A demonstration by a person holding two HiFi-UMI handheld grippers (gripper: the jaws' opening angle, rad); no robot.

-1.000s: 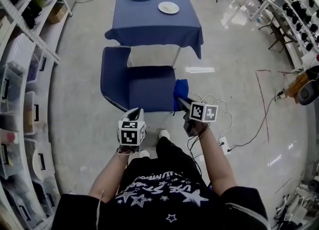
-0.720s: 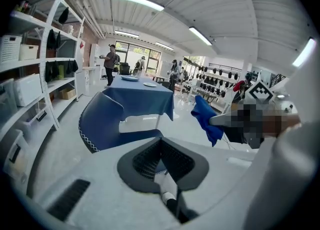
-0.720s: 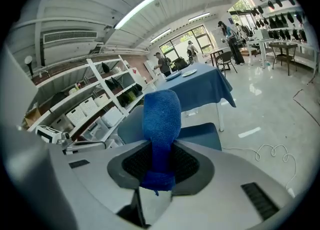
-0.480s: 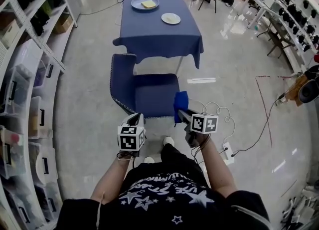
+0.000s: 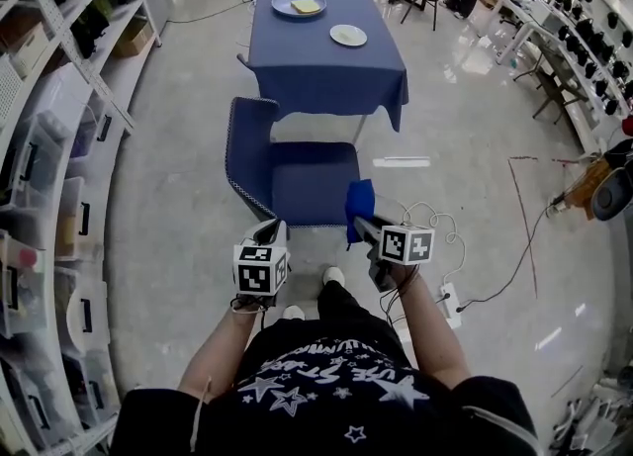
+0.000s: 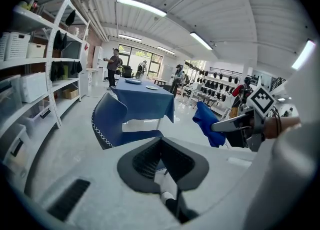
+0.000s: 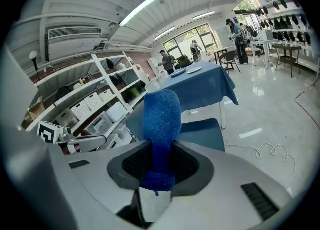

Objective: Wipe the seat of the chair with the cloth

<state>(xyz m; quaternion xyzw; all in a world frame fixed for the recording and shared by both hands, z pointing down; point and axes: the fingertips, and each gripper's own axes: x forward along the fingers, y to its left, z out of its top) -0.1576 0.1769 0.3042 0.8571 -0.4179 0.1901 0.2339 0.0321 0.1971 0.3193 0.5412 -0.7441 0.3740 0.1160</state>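
Observation:
A blue chair stands on the floor in front of me, its seat bare and its backrest to the left. My right gripper is shut on a blue cloth, which hangs just off the seat's front right corner. In the right gripper view the cloth stands up from between the jaws of that gripper, with the seat behind it. My left gripper is shut with nothing in it, near the seat's front left edge. From the left gripper view I see the chair and the cloth.
Behind the chair is a table with a blue cover and two plates. Storage shelves line the left side. A white cable and power strip lie on the floor at the right. People stand far off.
The chair has shifted up and right in the head view, so it lies a bit farther from me. Both grippers hold about the same pose, and the cloth stays gripped.

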